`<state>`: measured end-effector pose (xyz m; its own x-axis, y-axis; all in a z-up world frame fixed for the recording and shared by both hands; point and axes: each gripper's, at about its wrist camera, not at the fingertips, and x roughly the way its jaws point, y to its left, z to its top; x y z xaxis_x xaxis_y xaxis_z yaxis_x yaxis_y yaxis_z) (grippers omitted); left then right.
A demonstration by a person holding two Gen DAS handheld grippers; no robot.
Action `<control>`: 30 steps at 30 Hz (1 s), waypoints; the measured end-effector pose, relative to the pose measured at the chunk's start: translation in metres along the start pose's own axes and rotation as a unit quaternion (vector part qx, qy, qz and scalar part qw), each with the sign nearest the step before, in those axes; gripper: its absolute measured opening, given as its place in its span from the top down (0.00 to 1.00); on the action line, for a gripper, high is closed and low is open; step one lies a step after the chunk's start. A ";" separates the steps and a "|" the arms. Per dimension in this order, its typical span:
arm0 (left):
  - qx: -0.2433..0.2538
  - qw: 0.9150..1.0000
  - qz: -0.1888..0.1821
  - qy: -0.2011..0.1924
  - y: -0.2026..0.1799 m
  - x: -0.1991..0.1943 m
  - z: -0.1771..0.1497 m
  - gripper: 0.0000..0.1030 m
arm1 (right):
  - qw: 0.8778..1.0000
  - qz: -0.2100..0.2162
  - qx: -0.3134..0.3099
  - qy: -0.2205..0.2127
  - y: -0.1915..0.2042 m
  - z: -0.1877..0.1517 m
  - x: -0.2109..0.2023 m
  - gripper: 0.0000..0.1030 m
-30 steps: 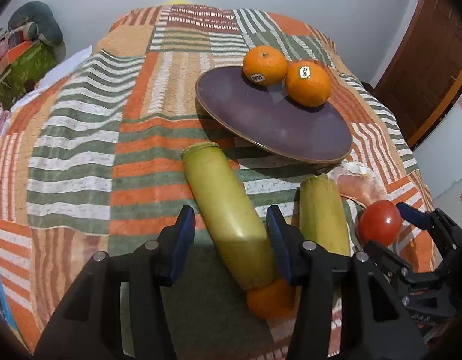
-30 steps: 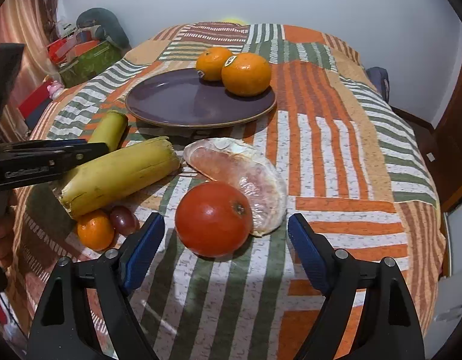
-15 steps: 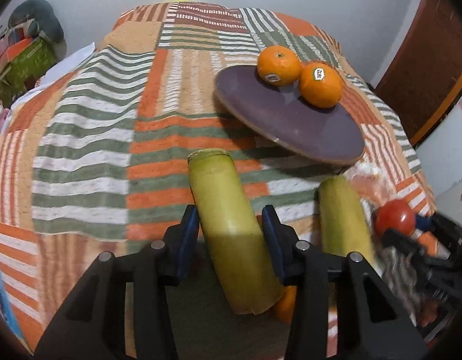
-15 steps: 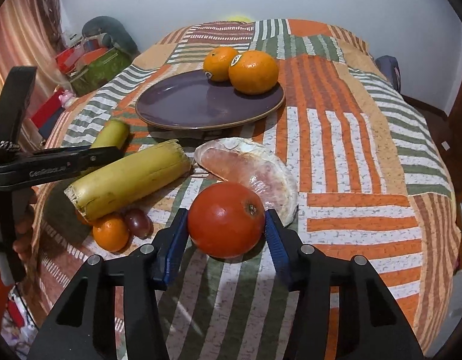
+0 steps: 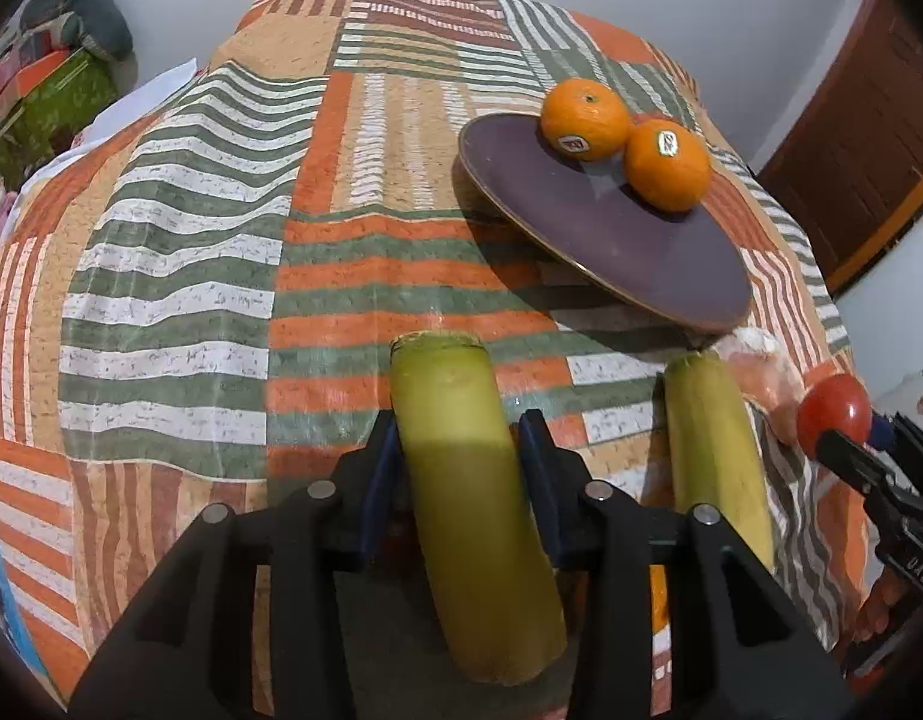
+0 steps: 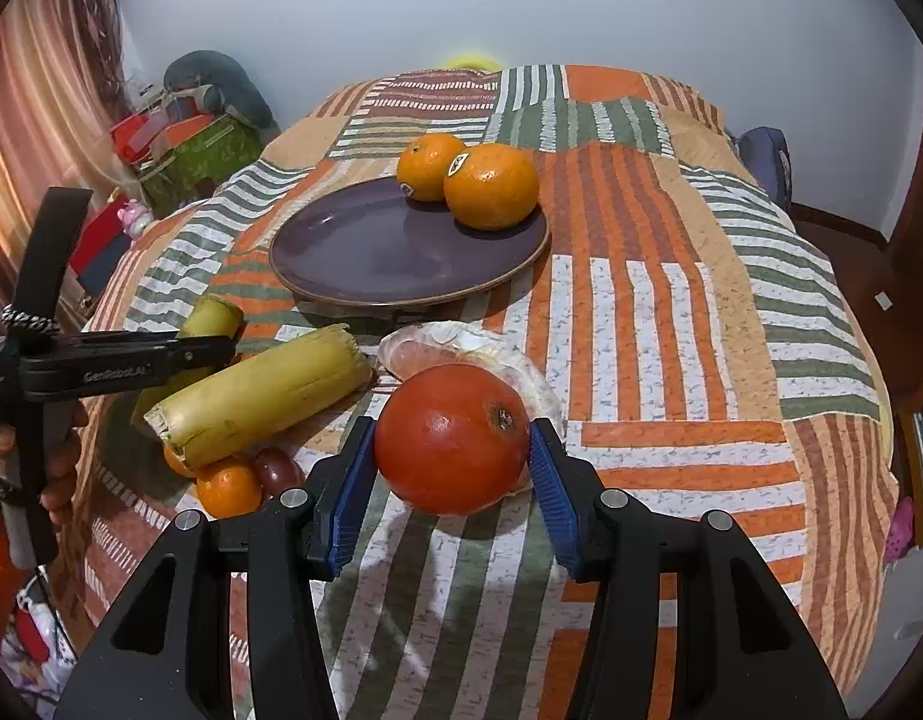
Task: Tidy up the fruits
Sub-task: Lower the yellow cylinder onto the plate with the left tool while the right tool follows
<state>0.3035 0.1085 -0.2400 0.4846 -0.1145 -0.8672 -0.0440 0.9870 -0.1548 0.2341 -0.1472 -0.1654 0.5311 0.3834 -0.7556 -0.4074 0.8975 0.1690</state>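
My left gripper (image 5: 461, 450) is closing its jaws on a yellow-green banana piece (image 5: 455, 396), and both blue pads touch its sides. A second banana piece (image 5: 713, 450) lies to its right. My right gripper (image 6: 452, 450) is shut on a round red fruit (image 6: 452, 438), which is held just over the quilt with a shadow beneath it. Behind the fruit lies a peeled pink citrus segment (image 6: 443, 339). A purple plate (image 6: 371, 252) stands further back with two oranges (image 6: 491, 186) on its far edge. A small orange (image 6: 228, 489) and a dark grape (image 6: 278, 468) sit by the bananas.
Everything rests on a striped patchwork quilt (image 6: 671, 312) over a bed. Boxes and cushions (image 6: 191, 144) are piled at the far left by a curtain. A wooden door (image 5: 869, 138) stands at the right. A person's hand (image 6: 59, 468) grips the left tool.
Both grippers have closed: the left one narrowed around the banana piece, and the right one shut on the red fruit. The left view has also moved forward along the banana.
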 end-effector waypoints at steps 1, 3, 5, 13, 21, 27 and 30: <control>-0.004 1.000 0.000 -0.002 0.001 -0.002 0.000 0.62 | 1.000 -0.003 -0.002 -0.001 0.000 0.000 -0.001 0.54; -0.006 1.000 0.002 -0.010 0.001 -0.010 -0.001 0.63 | 1.000 -0.006 -0.005 -0.003 0.000 0.001 -0.003 0.54; -0.004 1.000 0.000 -0.025 0.000 -0.023 -0.002 0.64 | 1.000 -0.008 -0.007 -0.008 0.000 0.003 -0.006 0.54; 0.012 0.995 0.000 -0.104 -0.014 -0.089 0.001 0.65 | 0.999 -0.012 -0.015 -0.045 0.003 0.023 -0.024 0.54; 0.041 0.986 -0.006 -0.159 -0.039 -0.125 0.019 0.65 | 0.996 -0.012 -0.022 -0.082 0.004 0.052 -0.033 0.54; 0.056 0.985 -0.022 -0.162 -0.055 -0.118 0.035 0.65 | 0.995 -0.016 -0.036 -0.096 0.006 0.069 -0.030 0.54; 0.055 0.985 -0.025 -0.160 -0.060 -0.108 0.044 0.65 | 0.994 -0.016 -0.042 -0.100 0.006 0.075 -0.025 0.54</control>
<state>0.2923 0.0665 -0.1167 0.7346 -0.1389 -0.6642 0.0739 0.9894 -0.1252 0.2743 -0.1351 -0.0975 0.6780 0.3981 -0.6180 -0.4443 0.8916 0.0870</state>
